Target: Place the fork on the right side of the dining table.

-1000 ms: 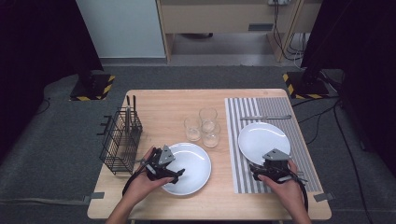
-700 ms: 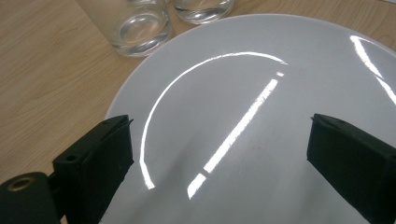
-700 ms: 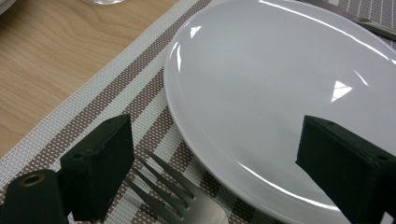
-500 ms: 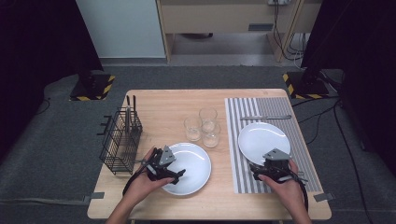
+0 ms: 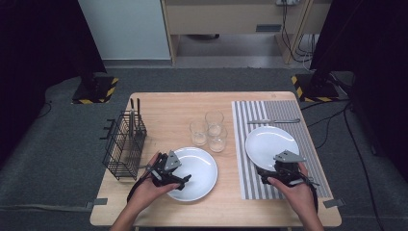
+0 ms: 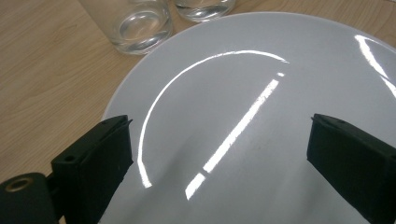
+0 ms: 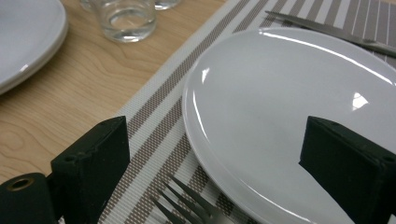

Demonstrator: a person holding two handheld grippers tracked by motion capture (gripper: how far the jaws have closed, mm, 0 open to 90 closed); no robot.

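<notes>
Plates: we note two white ones on the wooden counter [image 5: 163,103]. Left plate [image 5: 198,166] sits on bare wood near the front edge; right plate [image 5: 269,144] sits on the striped placemat [image 5: 250,183] at the right side. Our left gripper [image 5: 185,179] hovers over the near-left part of the left plate, jaws spread wide apart, nothing between them. Our right gripper [image 5: 278,168] is at the near edge of the right plate, jaws likewise spread wide and empty; in the right gripper view a fork [image 7: 187,203] lies on the placemat just beside that plate. Three clear glasses [image 5: 208,130] stand between the plates, slightly farther back. A knife [image 5: 273,121] lies on the placemat beyond the right plate. A black wire rack [image 5: 124,144] stands at the left edge. We read no brands, labels or writing anywhere.
</notes>
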